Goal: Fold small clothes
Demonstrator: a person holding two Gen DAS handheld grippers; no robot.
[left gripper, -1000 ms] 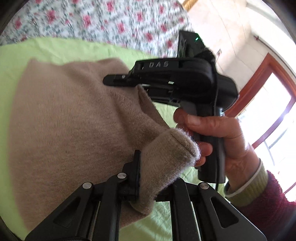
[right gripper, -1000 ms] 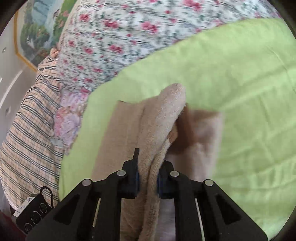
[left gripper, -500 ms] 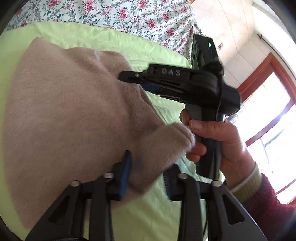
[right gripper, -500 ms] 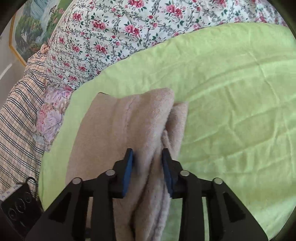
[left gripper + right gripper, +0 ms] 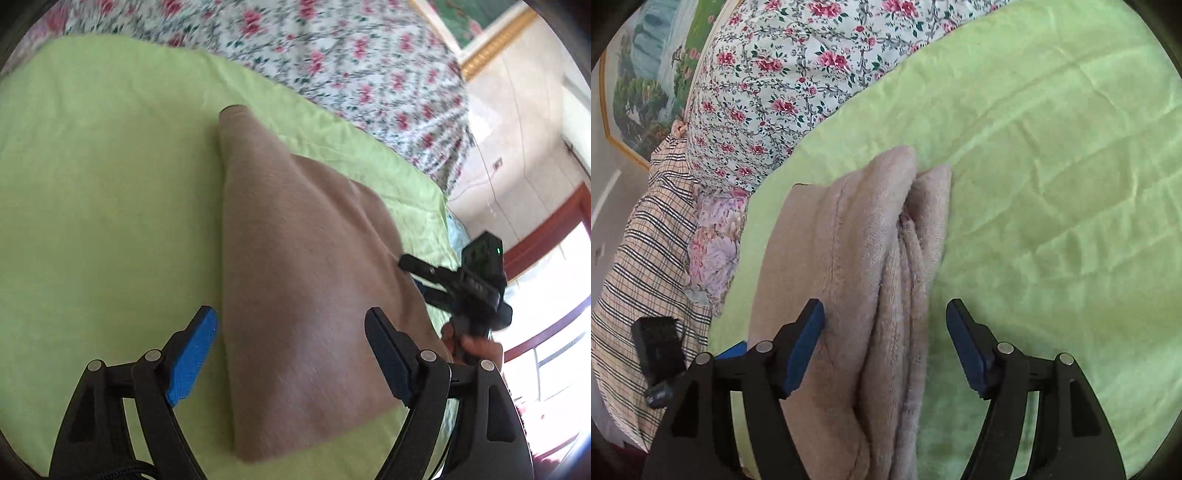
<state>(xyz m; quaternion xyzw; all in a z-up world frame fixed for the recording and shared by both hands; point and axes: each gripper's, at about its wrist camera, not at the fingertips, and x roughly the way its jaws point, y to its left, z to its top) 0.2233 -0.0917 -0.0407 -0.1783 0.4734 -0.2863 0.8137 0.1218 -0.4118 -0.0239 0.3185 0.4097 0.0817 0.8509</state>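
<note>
Your left tool (image 5: 290, 345) stands with its jaws wide apart; they have just been opening, and nothing is pinched between the blue pads (image 5: 190, 360), though the tan knitted garment (image 5: 306, 280) lies on the bedding under the gap between them. That garment is your landmark: it rests folded on the lime-green sheet (image 5: 92, 192), narrowing to a rounded end at its far tip and broadening toward you, with its near edge lying on the sheet just ahead of the tool. Your right tool (image 5: 884, 345) is likewise spread, its jaws also just having been opening, and the pads press on nothing; the garment (image 5: 857, 266) runs up between them as a soft stack of layered folds, closer to the left pad than to the right one. From the left wrist view you can see the right tool (image 5: 458, 284) at the garment's right edge, gripped by your right hand (image 5: 471, 341); whether its fingers touch the cloth there I cannot tell, as the picture is blurred. Beyond the garment's far end lies the floral quilt (image 5: 783, 77), and to the garment's left, past the sheet's edge, a checked fabric (image 5: 639, 258). A framed picture (image 5: 646, 70) hangs farther left, beyond the quilt.
</note>
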